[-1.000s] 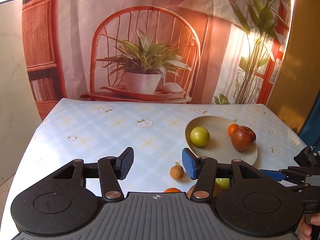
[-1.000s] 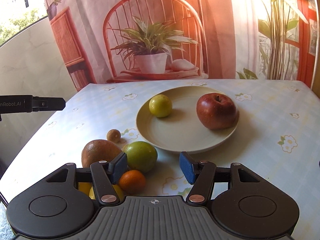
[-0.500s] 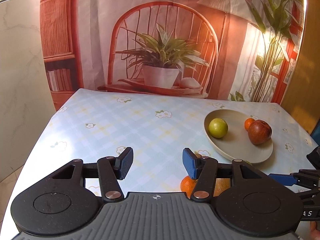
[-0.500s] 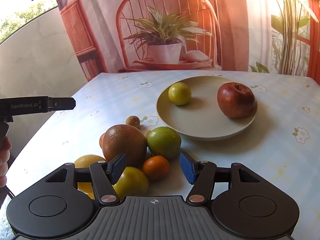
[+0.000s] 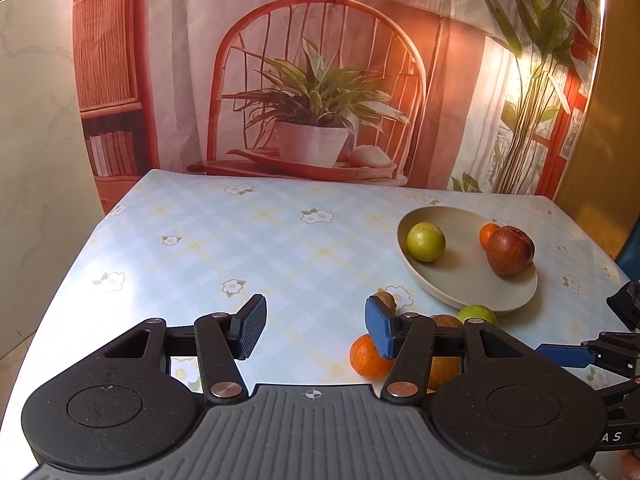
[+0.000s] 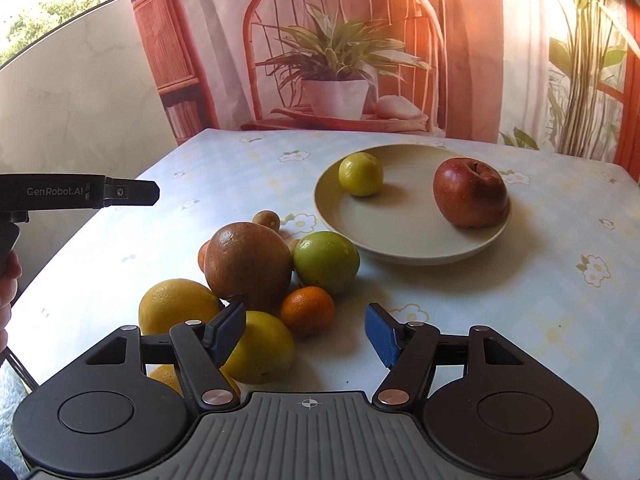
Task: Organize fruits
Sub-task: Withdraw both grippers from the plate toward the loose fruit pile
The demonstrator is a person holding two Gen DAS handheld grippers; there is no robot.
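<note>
The right tongs [image 6: 305,334] stand wide with nothing between the pads, held low over the bench [image 6: 500,300] at the near edge of a heap of loose fruit; the left tongs [image 5: 316,330] are likewise wide and hold nothing, above bare flowered cloth to the left of that heap; the beige plate [image 6: 400,236] sits further back on the bench and carries a yellow-green lime [image 6: 361,174] near its left rim and a red apple [image 6: 470,192] on its right side, the two well apart; from the left wrist view a small orange [image 5: 489,234] shows on the plate just behind the apple; in the heap a large brown-skinned orange [image 6: 248,266] touches a green apple [image 6: 326,262], a mandarin [image 6: 307,311] lies just in front of them, two yellow citrus [image 6: 176,304] [image 6: 262,346] lie nearest the right tongs, and a small brown kiwi [image 6: 267,220] rests between heap and plate; a printed backdrop [image 6: 340,48] of a chair and potted plant hangs behind the bench.
</note>
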